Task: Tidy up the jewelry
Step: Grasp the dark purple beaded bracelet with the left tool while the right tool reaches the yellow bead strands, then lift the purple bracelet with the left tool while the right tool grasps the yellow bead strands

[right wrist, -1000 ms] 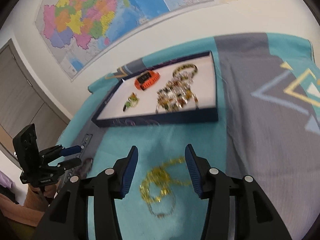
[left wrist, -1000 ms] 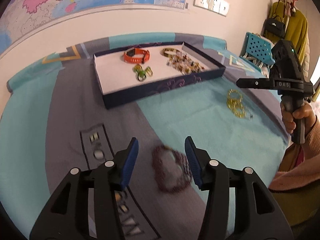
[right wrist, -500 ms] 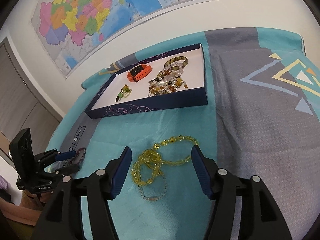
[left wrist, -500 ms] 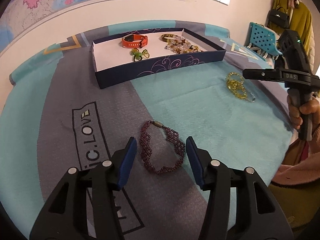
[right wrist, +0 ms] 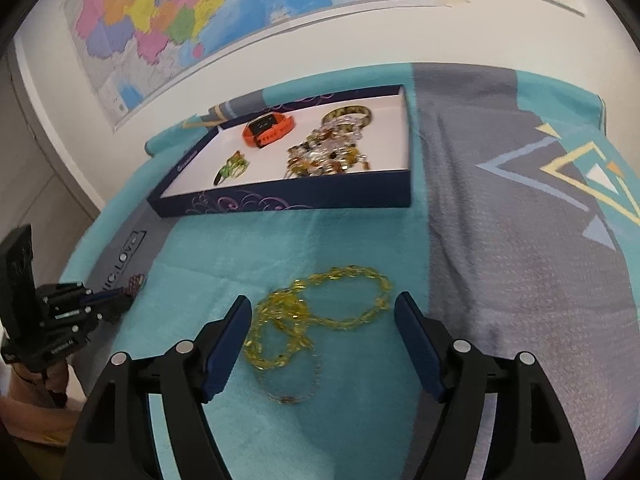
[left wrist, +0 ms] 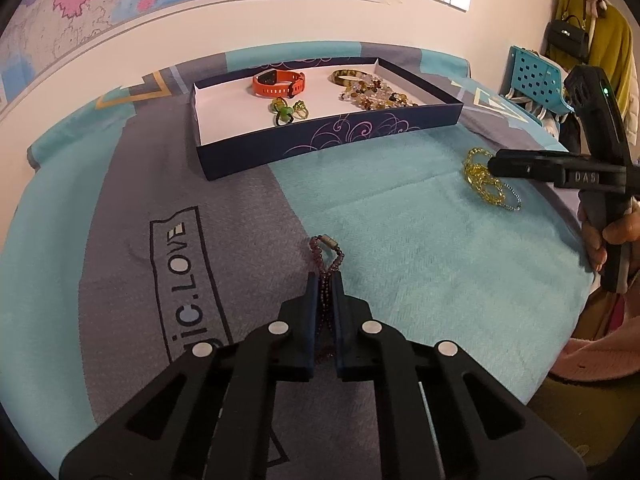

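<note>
The navy box (left wrist: 332, 142) sits at the back of the bench (left wrist: 420, 248), with some jewelry inside already. The yellow bead necklace (right wrist: 320, 316) lies loose between the right tongs (right wrist: 323, 320), which have just been spreading wide. It looks light, floppy and tangly, so grab the thick bunch. The left tongs (left wrist: 325, 286) have just pressed together, pinching the purple bead bracelet (left wrist: 326, 256) by both strands.

Matt woven cloth (left wrist: 400, 240); glossy yellow glass-like beads (right wrist: 320, 312); smooth orange rubbery band (left wrist: 280, 82); matt printed card tray (left wrist: 320, 144); matt black plastic tool (left wrist: 325, 280).
</note>
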### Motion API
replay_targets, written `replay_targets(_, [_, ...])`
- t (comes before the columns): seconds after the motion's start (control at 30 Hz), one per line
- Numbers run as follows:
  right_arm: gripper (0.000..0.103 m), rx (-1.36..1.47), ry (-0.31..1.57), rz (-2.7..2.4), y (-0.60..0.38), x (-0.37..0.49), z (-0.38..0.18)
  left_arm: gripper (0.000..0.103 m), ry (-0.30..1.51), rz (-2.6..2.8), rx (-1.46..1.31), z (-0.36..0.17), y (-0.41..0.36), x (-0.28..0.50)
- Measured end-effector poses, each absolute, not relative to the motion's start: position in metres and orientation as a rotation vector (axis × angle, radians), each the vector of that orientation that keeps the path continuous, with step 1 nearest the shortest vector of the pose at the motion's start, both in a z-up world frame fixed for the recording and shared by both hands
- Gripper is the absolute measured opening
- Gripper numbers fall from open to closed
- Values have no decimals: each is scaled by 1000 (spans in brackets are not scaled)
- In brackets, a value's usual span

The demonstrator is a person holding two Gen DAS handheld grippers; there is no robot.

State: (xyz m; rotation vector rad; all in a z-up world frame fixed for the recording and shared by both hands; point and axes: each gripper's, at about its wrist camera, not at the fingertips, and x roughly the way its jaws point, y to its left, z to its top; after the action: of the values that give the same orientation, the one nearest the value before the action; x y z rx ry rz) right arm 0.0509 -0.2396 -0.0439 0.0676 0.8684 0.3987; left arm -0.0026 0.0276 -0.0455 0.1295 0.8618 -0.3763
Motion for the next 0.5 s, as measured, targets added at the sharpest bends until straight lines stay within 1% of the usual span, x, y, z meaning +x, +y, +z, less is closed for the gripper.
replay_targets(0.17, [75,-55,874,386,-217,49,-45,6,862,-384,107,-46,28,0])
replay_targets(0.23, [74,-105,876,373,-210,48,-46,6,862,-387,100,-46,28,1])
replay_targets(0.3, [70,-139,875,352,-207,48,-48,6,863,-389,96,-46,27,2])
replay_targets(0.5, [67,-167,872,340,-206,47,-49,6,866,-388,81,-46,27,4])
